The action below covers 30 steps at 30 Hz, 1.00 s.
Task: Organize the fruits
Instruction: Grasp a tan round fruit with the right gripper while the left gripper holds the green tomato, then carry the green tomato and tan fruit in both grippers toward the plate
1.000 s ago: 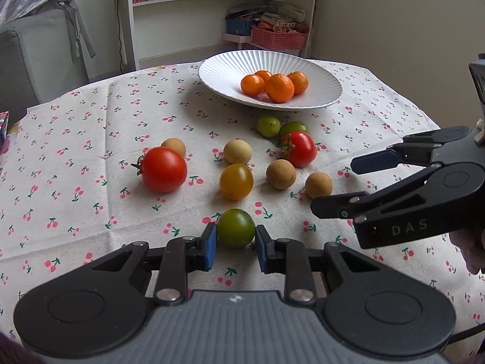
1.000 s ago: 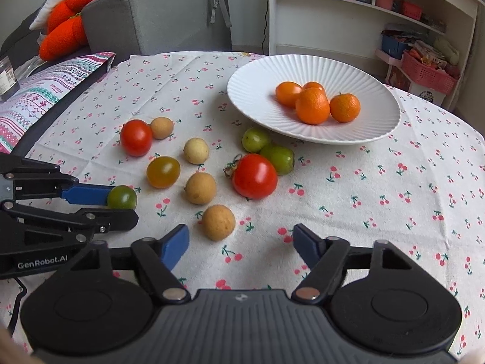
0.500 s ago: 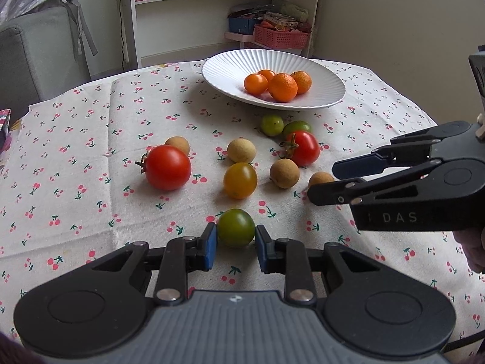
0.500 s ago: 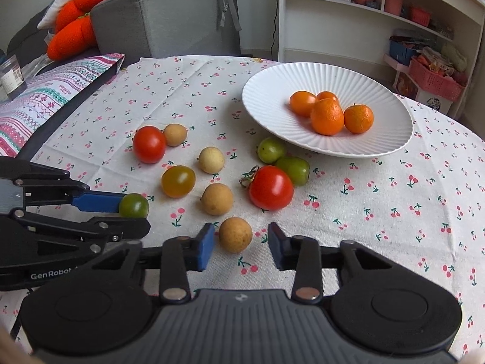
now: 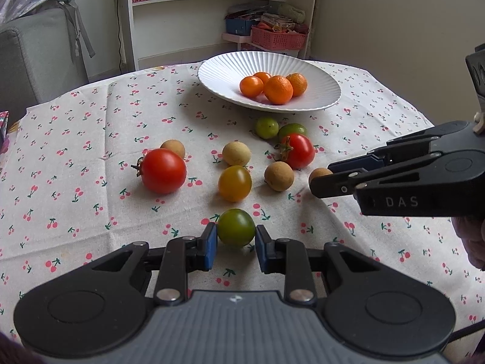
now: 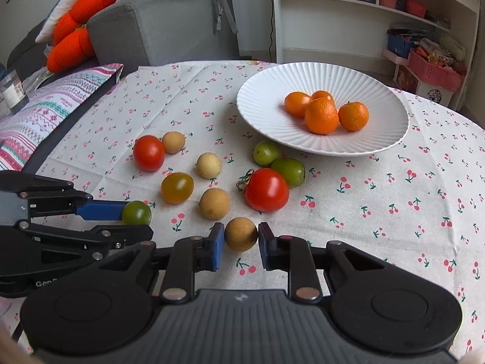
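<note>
My left gripper [image 5: 236,242] is shut on a dark green tomato [image 5: 236,227], held just above the cherry-print cloth. My right gripper [image 6: 241,242] is shut on a brown longan [image 6: 241,233]; it also shows in the left wrist view [image 5: 318,173]. A white ribbed plate [image 6: 266,103] at the back holds several oranges [image 6: 322,116]. Loose on the cloth lie two red tomatoes [image 6: 266,189] [image 6: 148,152], an orange-yellow tomato [image 6: 177,187], two green fruits [image 6: 266,152] and several longans [image 6: 214,203].
A grey sofa [image 6: 157,24] with orange cushions stands behind the table on the left. A white shelf unit [image 6: 379,15] with pink baskets stands behind on the right. A striped cushion [image 6: 45,97] lies beside the table's left edge.
My right gripper moved forward over the brown longan and closed its fingers on it. My left gripper kept hold of the green tomato and lifted slightly.
</note>
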Motion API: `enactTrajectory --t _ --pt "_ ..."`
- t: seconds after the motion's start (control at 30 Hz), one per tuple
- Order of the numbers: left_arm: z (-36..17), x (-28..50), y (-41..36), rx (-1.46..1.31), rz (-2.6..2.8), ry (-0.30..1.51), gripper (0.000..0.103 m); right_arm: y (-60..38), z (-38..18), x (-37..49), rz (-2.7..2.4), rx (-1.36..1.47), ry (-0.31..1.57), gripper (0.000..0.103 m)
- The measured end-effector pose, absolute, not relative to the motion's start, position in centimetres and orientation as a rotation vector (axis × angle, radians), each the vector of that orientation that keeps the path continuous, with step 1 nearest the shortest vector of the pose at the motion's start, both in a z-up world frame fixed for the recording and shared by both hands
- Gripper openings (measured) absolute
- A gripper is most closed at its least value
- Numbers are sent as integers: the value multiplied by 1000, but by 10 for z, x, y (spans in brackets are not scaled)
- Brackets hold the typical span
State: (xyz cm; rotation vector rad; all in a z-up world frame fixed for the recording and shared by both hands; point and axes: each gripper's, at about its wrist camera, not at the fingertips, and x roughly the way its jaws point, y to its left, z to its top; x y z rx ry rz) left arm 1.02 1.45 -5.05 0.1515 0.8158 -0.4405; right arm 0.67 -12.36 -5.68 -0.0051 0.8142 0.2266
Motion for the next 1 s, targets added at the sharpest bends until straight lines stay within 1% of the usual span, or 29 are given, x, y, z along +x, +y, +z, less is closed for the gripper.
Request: enactTrajectory --t 0.53,0.77,1.0 --pt "-23 25 -7 103 -461 733 6 -155 -25 11 205 123 705 21" --pt "-12 48 -27 86 -476 702 6 -178 -21 23 174 188 681 21" --pt "-17 81 -46 101 -472 703 6 -200 -19 43 128 233 667 21"
